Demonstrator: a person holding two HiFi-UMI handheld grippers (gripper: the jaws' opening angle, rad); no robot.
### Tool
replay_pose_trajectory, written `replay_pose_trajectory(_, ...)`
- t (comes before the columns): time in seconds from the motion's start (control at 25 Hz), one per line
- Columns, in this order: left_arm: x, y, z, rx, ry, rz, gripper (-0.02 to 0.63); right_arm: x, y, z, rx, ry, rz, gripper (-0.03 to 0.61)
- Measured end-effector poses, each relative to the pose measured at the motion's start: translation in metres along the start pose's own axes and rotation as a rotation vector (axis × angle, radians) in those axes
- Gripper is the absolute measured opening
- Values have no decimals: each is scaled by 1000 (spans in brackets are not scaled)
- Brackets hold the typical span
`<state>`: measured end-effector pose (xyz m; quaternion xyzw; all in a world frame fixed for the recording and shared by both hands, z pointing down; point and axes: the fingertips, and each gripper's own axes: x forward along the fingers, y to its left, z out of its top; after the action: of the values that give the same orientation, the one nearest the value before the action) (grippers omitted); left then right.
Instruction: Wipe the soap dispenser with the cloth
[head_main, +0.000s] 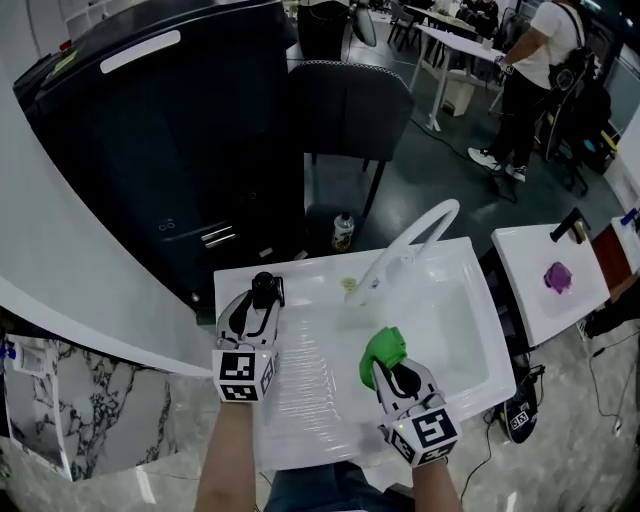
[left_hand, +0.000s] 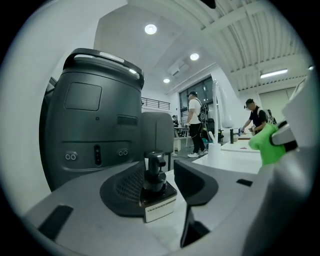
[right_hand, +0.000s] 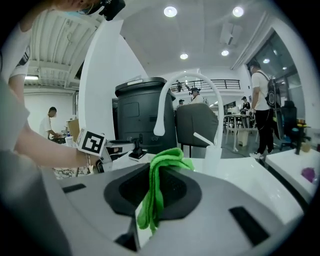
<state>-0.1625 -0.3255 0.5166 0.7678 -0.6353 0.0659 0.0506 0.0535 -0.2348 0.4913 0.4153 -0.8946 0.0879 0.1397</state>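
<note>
Presently the steadying step is in hand: the left claw sits open astride the soap dispenser, which stands upright at the worktop's far left corner, long axis vertical, spout apparently toward the tap; next, the right claw, clamped on the green cloth, needs bringing across.

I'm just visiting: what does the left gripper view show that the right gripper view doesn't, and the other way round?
Only the left gripper view: the left tongs seen along their length, with the soap dispenser standing between them and the white label on its base.

Only the right gripper view: the right tongs pinching the green cloth, plus the left gripper's marker cube and the forearm behind it.

Both: the dispenser, the cloth, the dark cabinet and the grey chair.
</note>
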Motion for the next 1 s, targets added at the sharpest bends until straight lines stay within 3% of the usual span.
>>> replay_pose_trajectory(0.56,31,10,0,103,-67,47,95,16,-9,-5,-12,40,-12,49)
replay_pose_trajectory(1.0,12,-3,12,8,-23,-4,91,8,-4,6,-23,9,3,49)
